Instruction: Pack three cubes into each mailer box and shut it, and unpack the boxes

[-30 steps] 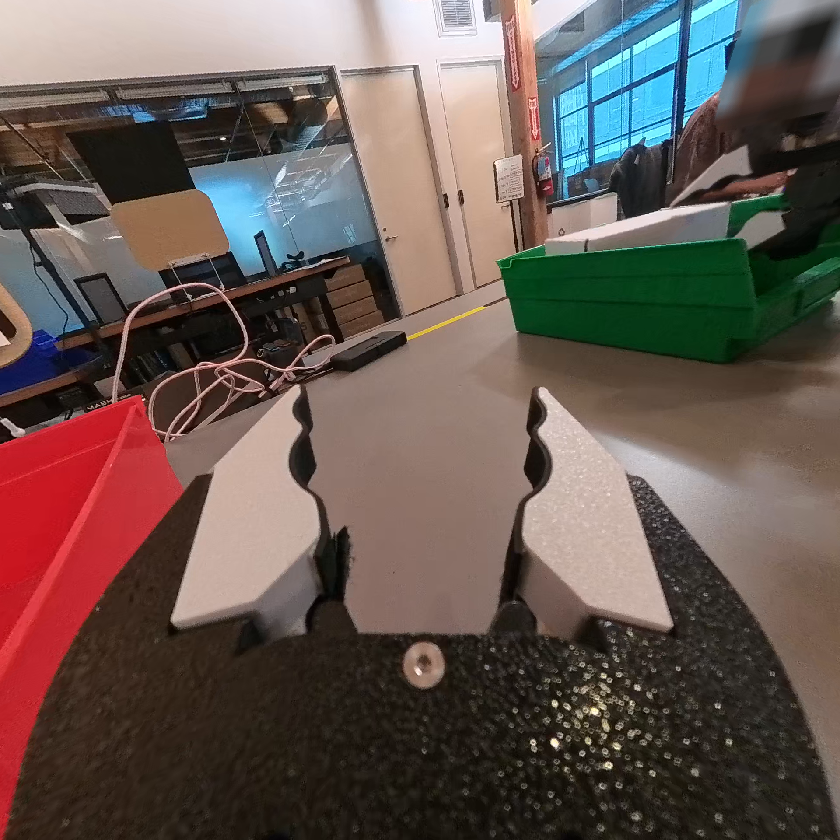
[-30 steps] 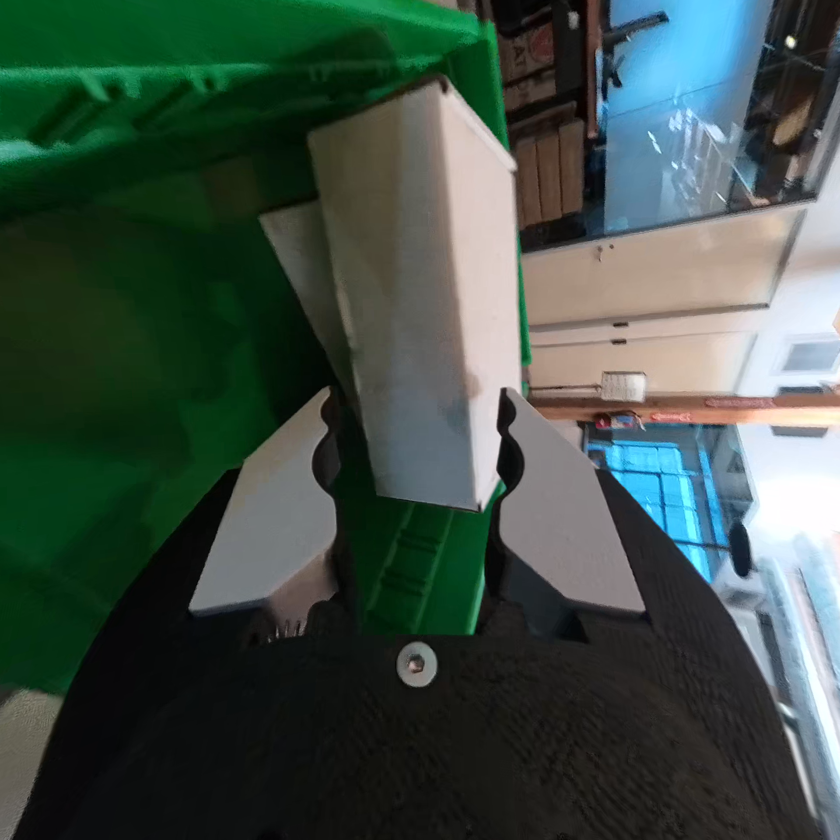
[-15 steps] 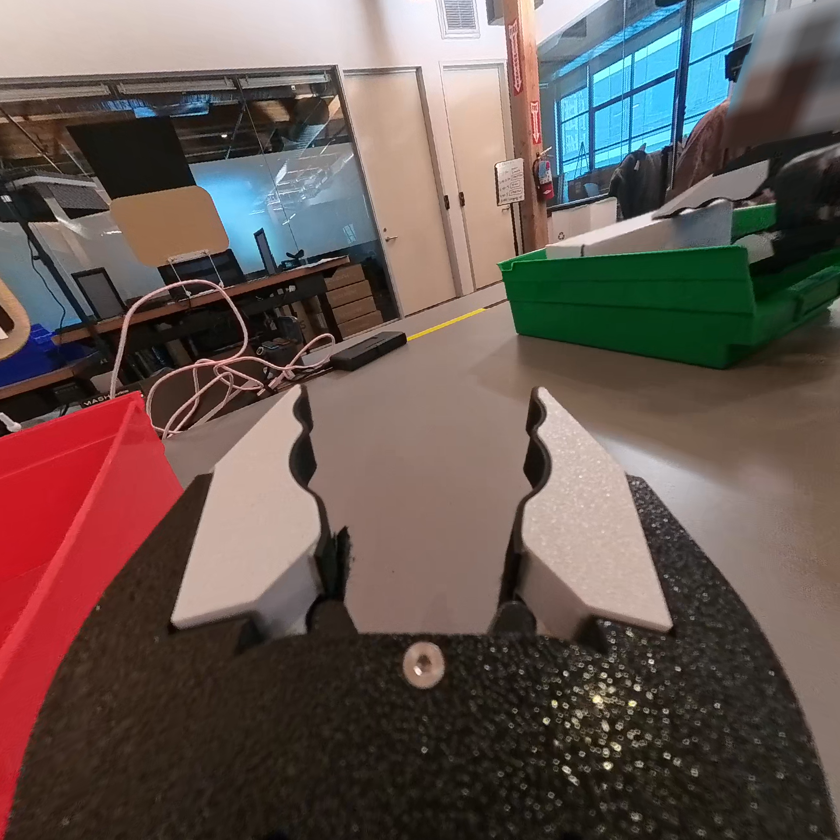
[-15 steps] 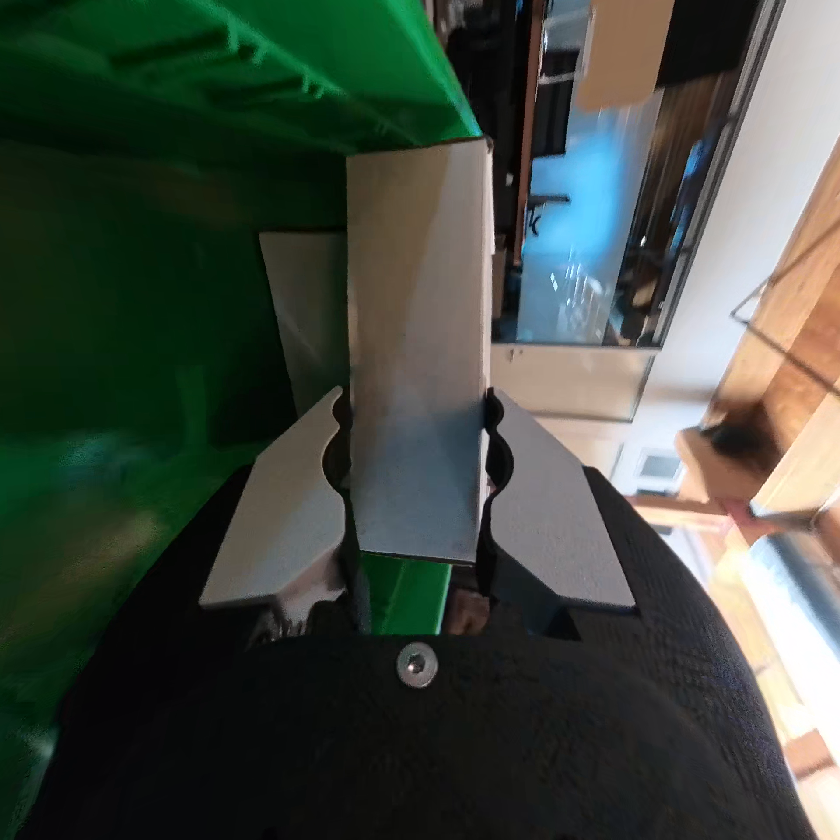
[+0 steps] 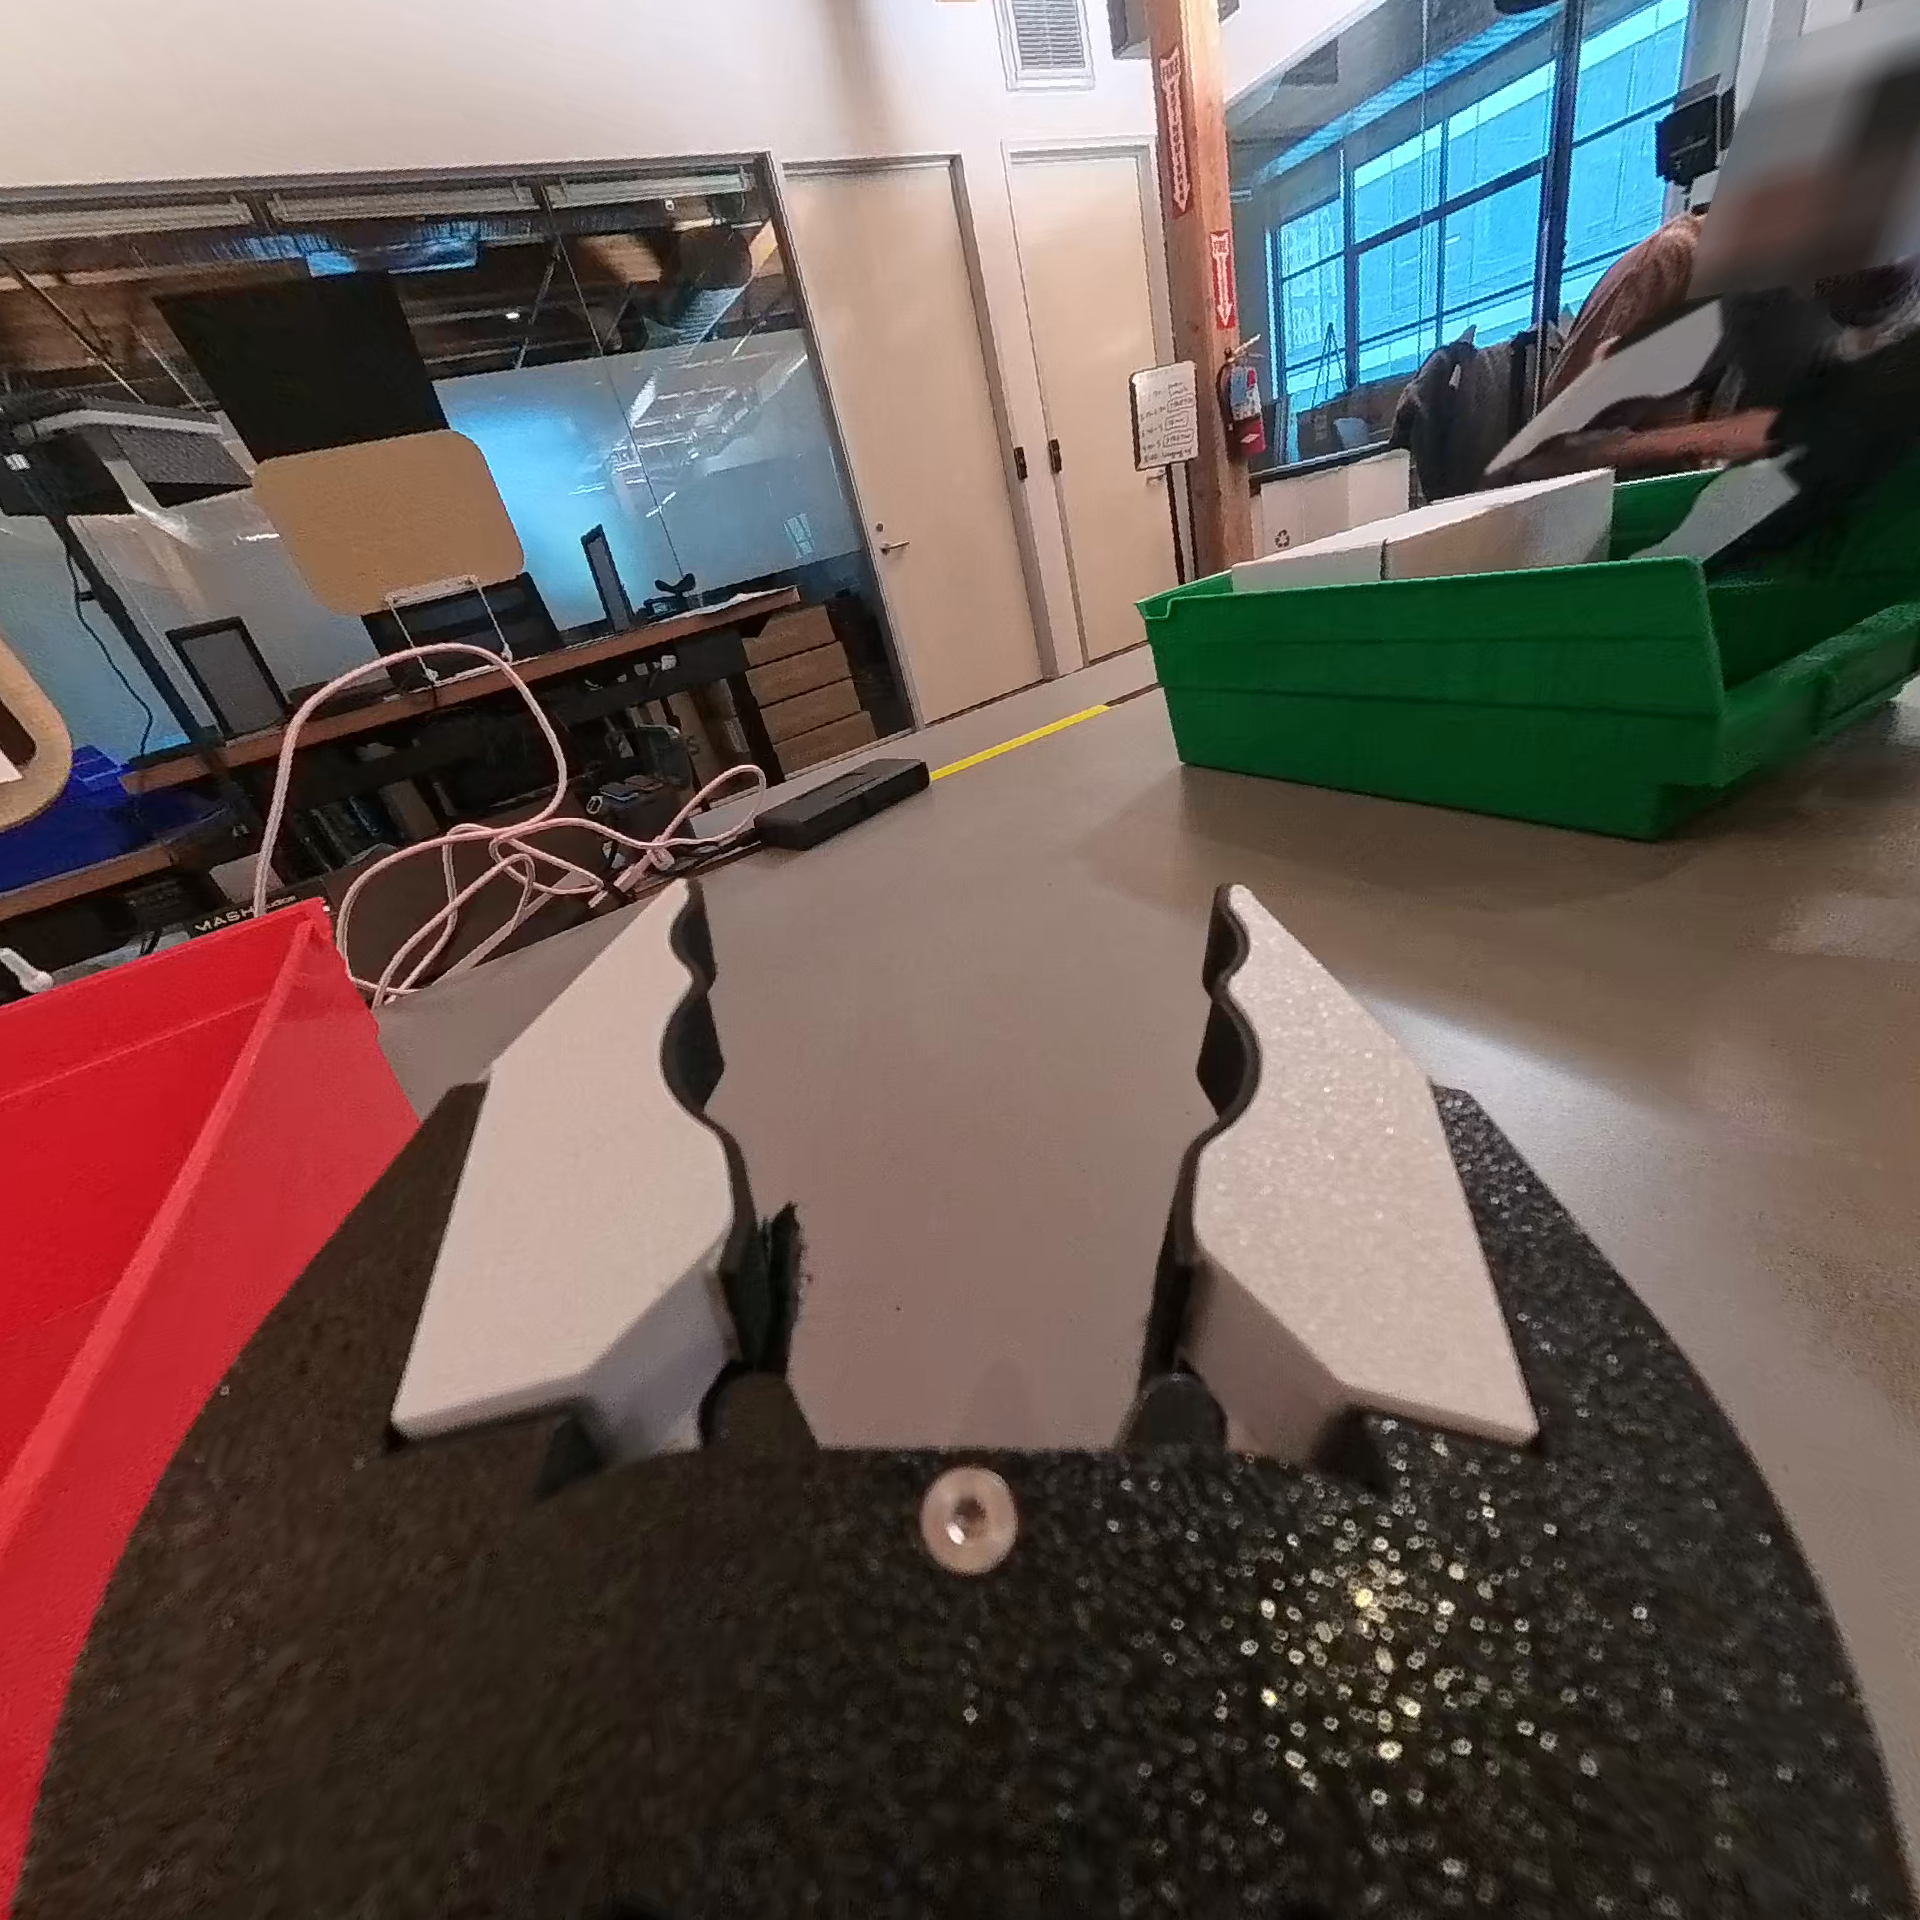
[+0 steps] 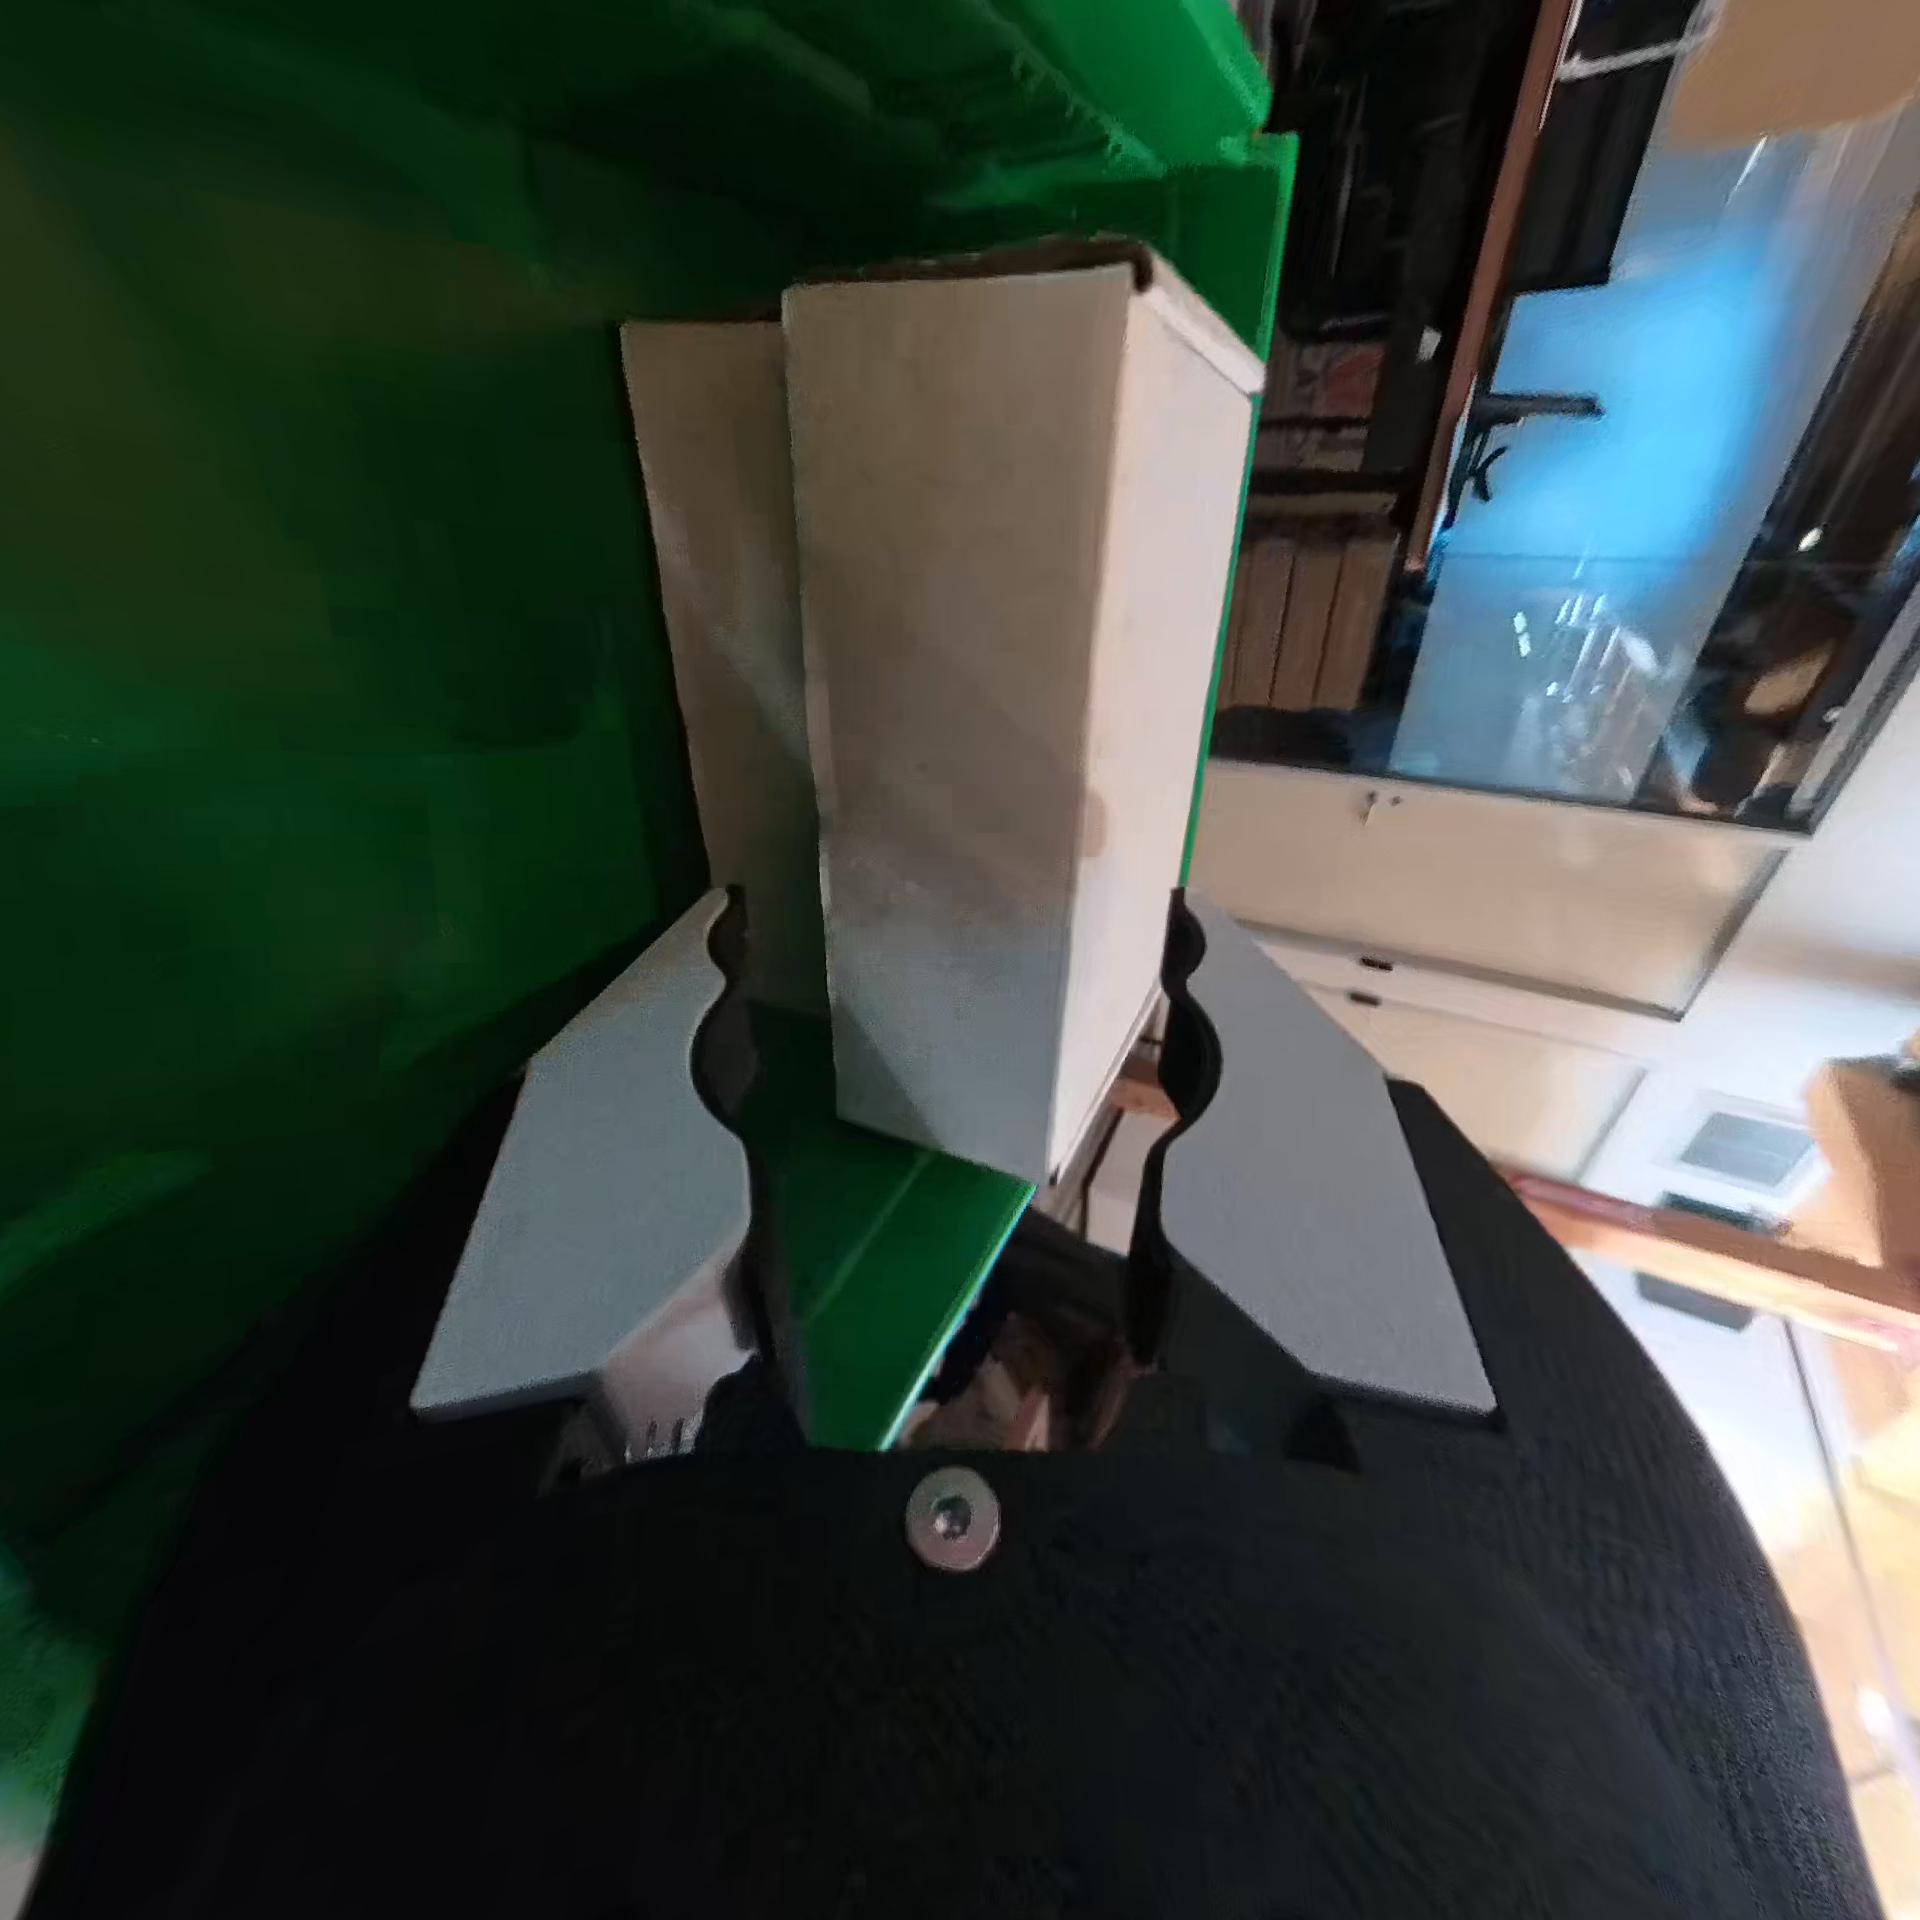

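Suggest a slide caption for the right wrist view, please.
Open gripper around the end of a white mailer box in a green bin, with a gap beside the box.

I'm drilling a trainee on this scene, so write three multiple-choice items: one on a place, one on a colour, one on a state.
1. Where are the white cardboard mailer boxes? A in the green plastic bin B in the red bin C on the floor
2. What colour is the plastic bin beside the left gripper? A blue B red C yellow
3. How does the left gripper stand? A shut on a cube B shut on a cable C open, nothing between its fingers

A: the boxes rise above the green bin's rim.
B: its wall is red.
C: only bare grey tabletop shows between the fingers.
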Tool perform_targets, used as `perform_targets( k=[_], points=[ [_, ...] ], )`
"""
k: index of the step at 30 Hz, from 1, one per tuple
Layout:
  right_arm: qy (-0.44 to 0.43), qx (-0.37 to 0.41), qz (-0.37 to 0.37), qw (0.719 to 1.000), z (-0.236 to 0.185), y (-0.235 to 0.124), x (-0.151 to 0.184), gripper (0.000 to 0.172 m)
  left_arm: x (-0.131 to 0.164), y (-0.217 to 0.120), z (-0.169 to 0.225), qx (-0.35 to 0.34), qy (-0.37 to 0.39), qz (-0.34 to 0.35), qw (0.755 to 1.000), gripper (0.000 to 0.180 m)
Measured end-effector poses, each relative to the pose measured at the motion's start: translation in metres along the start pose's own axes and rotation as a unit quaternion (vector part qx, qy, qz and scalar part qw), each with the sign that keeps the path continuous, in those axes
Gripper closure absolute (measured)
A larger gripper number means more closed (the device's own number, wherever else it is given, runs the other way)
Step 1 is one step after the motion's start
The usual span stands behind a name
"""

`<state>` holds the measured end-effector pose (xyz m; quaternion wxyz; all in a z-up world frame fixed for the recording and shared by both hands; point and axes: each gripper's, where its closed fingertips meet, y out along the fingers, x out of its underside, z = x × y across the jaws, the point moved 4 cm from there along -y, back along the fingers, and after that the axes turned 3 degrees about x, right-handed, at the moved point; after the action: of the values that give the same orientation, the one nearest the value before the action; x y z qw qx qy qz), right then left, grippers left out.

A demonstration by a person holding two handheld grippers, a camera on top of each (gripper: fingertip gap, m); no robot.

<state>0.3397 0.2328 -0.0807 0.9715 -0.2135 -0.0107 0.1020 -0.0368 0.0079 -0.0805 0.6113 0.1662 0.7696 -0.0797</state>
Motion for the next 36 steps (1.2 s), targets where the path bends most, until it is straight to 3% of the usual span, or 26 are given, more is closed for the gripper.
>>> perform_targets(
  k=[7,11,14,22,36],
  points=[
    [0.047,-0.014,-0.021,0.999,-0.01,-0.022,-0.012,0.138,0.0,0.0,0.001,0.0,0.003,-0.001,1.0,0.087],
    [0.09,-0.014,0.0,0.996,-0.015,-0.02,-0.025,0.146,0.0,0.0,0.001,0.0,0.002,0.0,1.0,0.087],
    [0.092,0.015,0.013,0.996,-0.012,-0.014,-0.033,0.14,0.0,0.0,0.0,0.0,0.001,0.0,1.0,0.087],
    [0.081,0.044,0.02,0.996,-0.012,0.0,-0.042,0.08,0.0,0.0,0.0,0.0,0.0,0.0,1.0,0.087],
    [0.036,0.072,-0.016,0.997,-0.01,0.022,-0.036,0.093,0.0,0.0,-0.001,0.0,-0.004,0.0,1.0,0.087]
  ],
)
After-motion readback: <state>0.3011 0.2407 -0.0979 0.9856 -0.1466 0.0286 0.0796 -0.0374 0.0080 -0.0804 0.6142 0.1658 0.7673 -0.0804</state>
